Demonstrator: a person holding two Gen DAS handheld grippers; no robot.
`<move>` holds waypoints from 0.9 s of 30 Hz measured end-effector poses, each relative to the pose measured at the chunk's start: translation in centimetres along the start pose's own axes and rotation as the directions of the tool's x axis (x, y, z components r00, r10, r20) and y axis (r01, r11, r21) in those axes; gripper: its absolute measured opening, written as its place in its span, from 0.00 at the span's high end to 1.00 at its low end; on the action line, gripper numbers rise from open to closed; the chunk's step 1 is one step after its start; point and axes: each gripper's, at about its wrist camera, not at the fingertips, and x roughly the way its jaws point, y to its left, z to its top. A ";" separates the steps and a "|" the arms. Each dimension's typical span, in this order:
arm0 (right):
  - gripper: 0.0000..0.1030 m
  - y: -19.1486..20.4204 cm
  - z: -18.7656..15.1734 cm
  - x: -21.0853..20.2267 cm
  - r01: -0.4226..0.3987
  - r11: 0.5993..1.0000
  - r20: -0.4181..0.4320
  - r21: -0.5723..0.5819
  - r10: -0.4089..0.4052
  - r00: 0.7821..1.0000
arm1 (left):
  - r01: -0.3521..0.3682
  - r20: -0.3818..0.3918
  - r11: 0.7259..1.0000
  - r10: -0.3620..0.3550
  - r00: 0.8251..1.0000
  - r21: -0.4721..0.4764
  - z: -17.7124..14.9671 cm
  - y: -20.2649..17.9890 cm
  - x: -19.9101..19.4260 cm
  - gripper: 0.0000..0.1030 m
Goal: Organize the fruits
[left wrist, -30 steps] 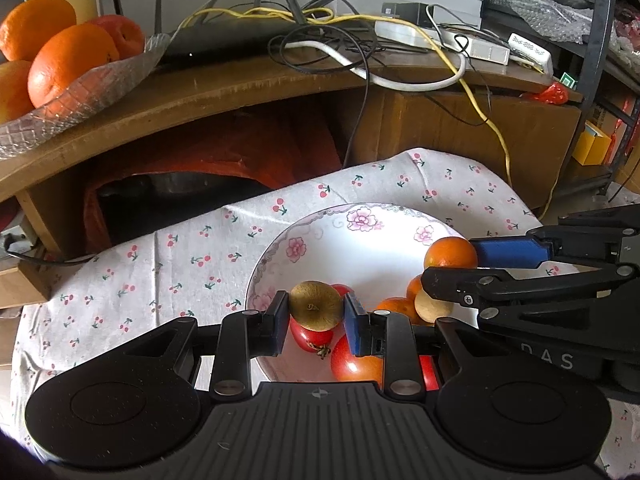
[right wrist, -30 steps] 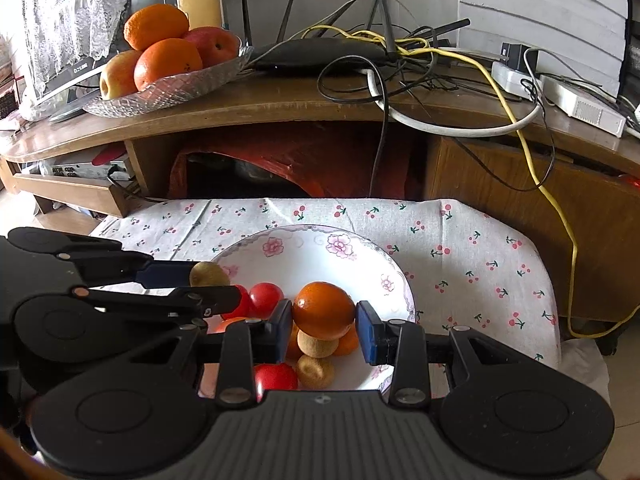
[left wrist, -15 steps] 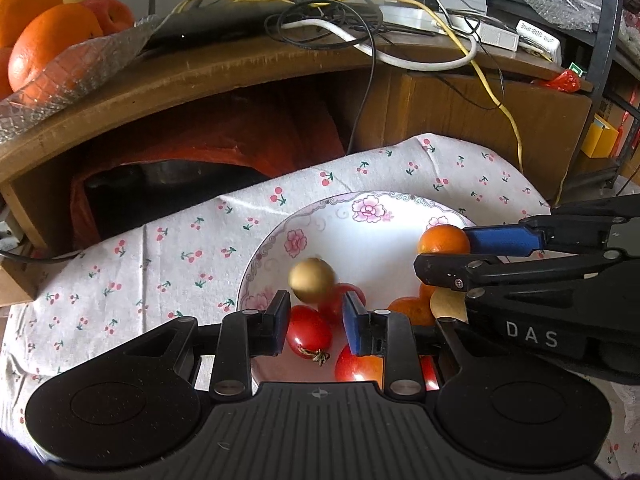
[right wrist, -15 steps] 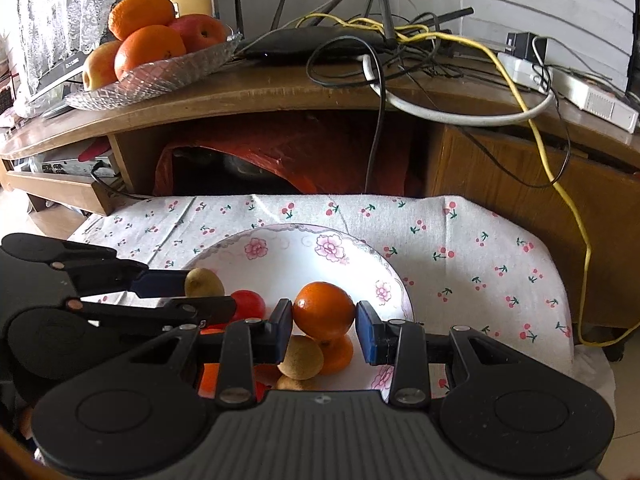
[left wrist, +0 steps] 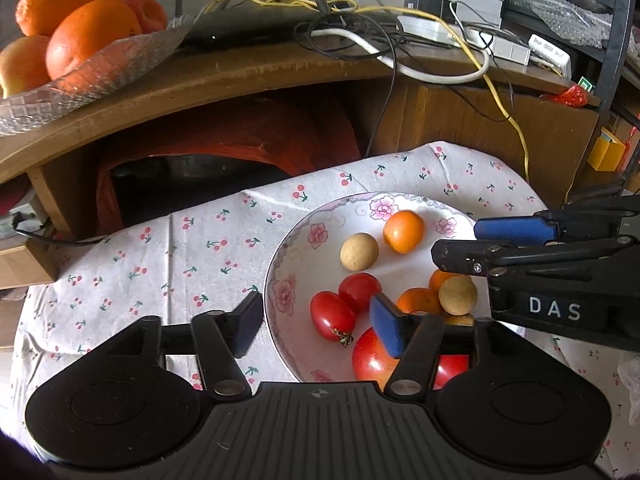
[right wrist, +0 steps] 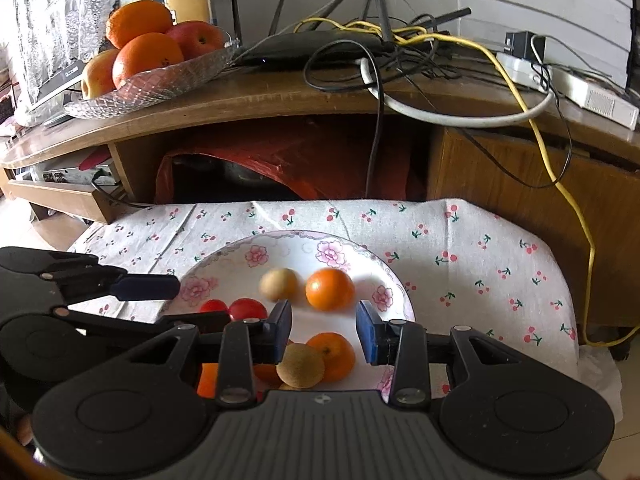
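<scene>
A flowered white plate (left wrist: 280, 264) (right wrist: 224, 256) holds the fruit on a cherry-print cloth. My left gripper (left wrist: 316, 324) hangs over the plate's near left rim. Its jaws are opening, with nothing between them, and red tomatoes (left wrist: 333, 315) lie just beyond. A round brown fruit (left wrist: 359, 252) (right wrist: 279, 284) and a small orange (left wrist: 403, 231) (right wrist: 330, 289) lie loose on the plate, blurred in the right wrist view. My right gripper (right wrist: 324, 334) (left wrist: 456, 240) stands narrowly apart and empty, the orange just past its tips. More oranges (right wrist: 334, 354) and a second brown fruit (right wrist: 300, 364) sit below it.
A glass dish (left wrist: 100, 68) (right wrist: 160, 80) of big oranges and apples stands on the wooden shelf behind. A router and tangled cables (left wrist: 340, 28) cover the shelf's middle and right. A red bag (left wrist: 240, 148) fills the recess under the shelf. The cloth (left wrist: 200, 248) drapes past the plate.
The left gripper opened and let go of the brown fruit, which now lies on the plate. The orange left the right gripper's pads and sits on the plate beyond them.
</scene>
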 end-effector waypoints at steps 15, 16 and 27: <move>0.63 1.9 -1.8 -6.4 0.047 0.999 0.013 0.027 -0.047 0.999 | -0.026 -0.001 0.995 0.026 1.000 -0.099 -3.4 0.5 -5.2 0.12; 0.63 2.1 -2.2 -7.0 0.050 0.998 0.010 0.030 -0.051 0.999 | -0.027 -0.006 0.994 0.026 1.000 -0.104 -3.8 0.5 -5.4 0.11; 0.63 3.7 -6.6 -10.8 0.050 0.995 -0.043 0.089 -0.046 0.998 | -0.063 -0.017 0.987 0.061 0.998 -0.145 -7.8 -0.1 -8.8 0.00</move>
